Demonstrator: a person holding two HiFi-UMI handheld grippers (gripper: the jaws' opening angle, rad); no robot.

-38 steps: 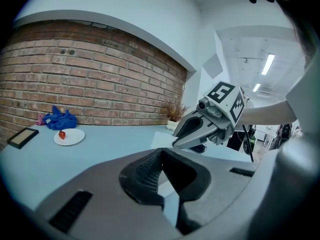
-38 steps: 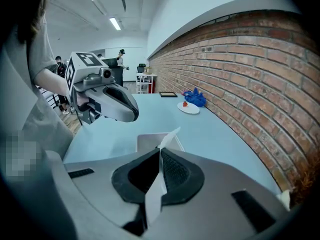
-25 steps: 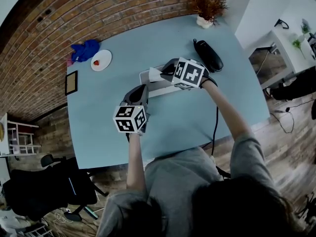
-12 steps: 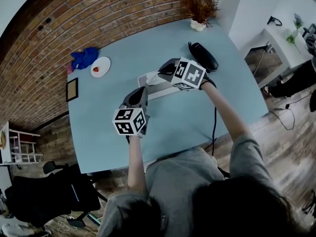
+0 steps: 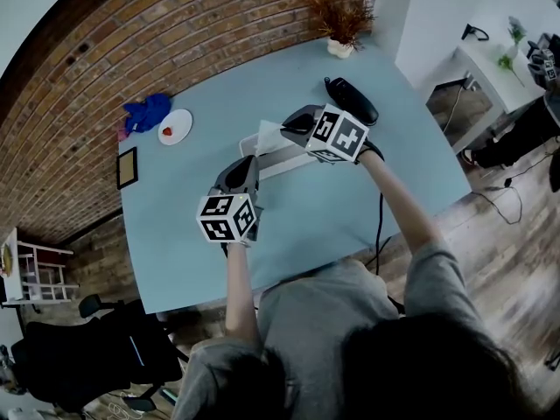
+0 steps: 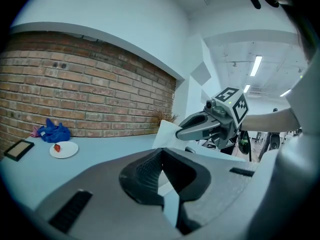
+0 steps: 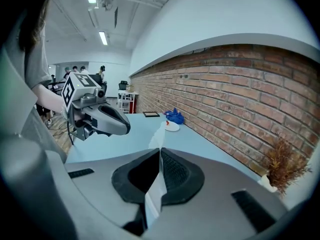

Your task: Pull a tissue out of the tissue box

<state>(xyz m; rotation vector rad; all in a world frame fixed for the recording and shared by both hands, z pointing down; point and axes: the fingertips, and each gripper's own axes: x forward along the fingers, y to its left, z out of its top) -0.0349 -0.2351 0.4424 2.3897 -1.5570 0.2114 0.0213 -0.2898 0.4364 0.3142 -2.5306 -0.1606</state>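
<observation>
The white tissue box [image 5: 284, 158] lies in the middle of the pale blue table [image 5: 402, 164]. My right gripper [image 5: 289, 128] hangs just above the box, shut on a white tissue [image 5: 269, 135] that rises from the box top. In the right gripper view the tissue [image 7: 156, 194] runs as a thin strip between the closed jaws of the right gripper [image 7: 160, 156]. My left gripper [image 5: 248, 162] hovers at the near left end of the box, jaws together, nothing seen in them. In the left gripper view, the right gripper [image 6: 180, 133] pinches the tissue [image 6: 167, 134].
A black handset [image 5: 350, 100] lies right of the box, with a cable [image 5: 381, 217] running off the near edge. A dried plant [image 5: 339, 20] stands at the far corner. A plate [image 5: 175, 127], a blue cloth [image 5: 145, 111] and a small frame [image 5: 128, 167] sit at the left.
The right gripper has risen a little with the tissue still pinched, drawing it up from the box. The left gripper has lifted slightly beside the box.
</observation>
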